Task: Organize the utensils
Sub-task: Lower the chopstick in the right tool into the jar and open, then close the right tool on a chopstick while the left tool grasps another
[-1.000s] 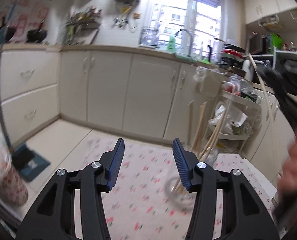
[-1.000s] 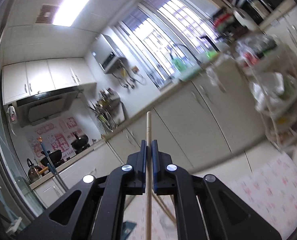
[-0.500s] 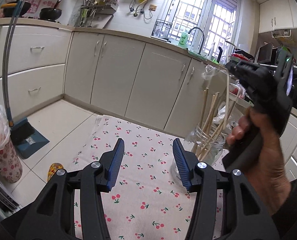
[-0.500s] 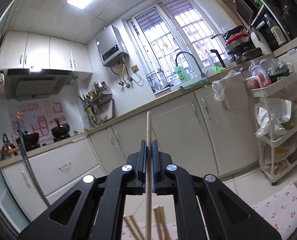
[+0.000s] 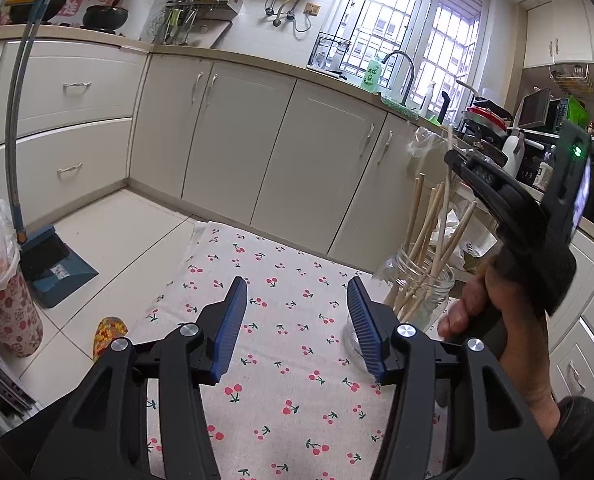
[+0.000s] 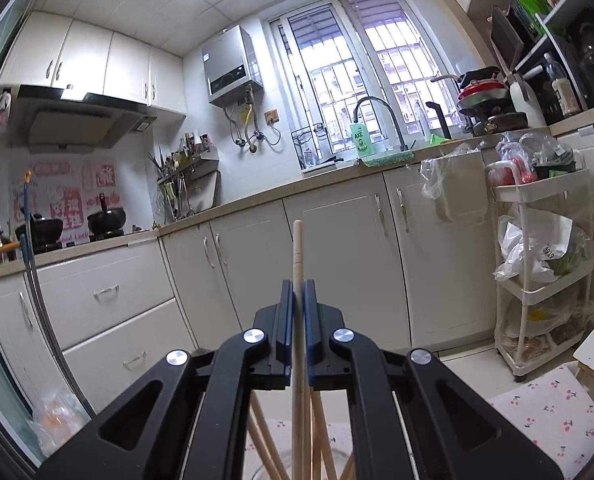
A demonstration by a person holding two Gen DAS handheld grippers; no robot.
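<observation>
A clear glass jar [image 5: 419,280] holding several wooden chopsticks [image 5: 417,216] stands on the cherry-print cloth [image 5: 281,360], to the right of my left gripper [image 5: 295,320]. The left gripper's blue pads stand apart with nothing between them, and the right pad partly overlaps the jar's base. A hand [image 5: 493,312] holds my right gripper [image 5: 451,158] above the jar. It is shut on one upright chopstick [image 6: 297,248], whose lower end reaches down among the jar's sticks [image 6: 269,444]. In the right wrist view the jaws [image 6: 297,292] pinch the stick near its top.
A broom and blue dustpan [image 5: 53,264] lean at the left beside a flowered bin [image 5: 5,312]. A patterned slipper [image 5: 109,334] lies on the floor by the cloth. Cream cabinets [image 5: 257,152] run behind. A white trolley [image 6: 545,280] with bags stands at the right.
The right gripper came down and rolled upright with its chopstick, from high at the right edge to just over the jar. The left gripper shifted slightly closer to the jar.
</observation>
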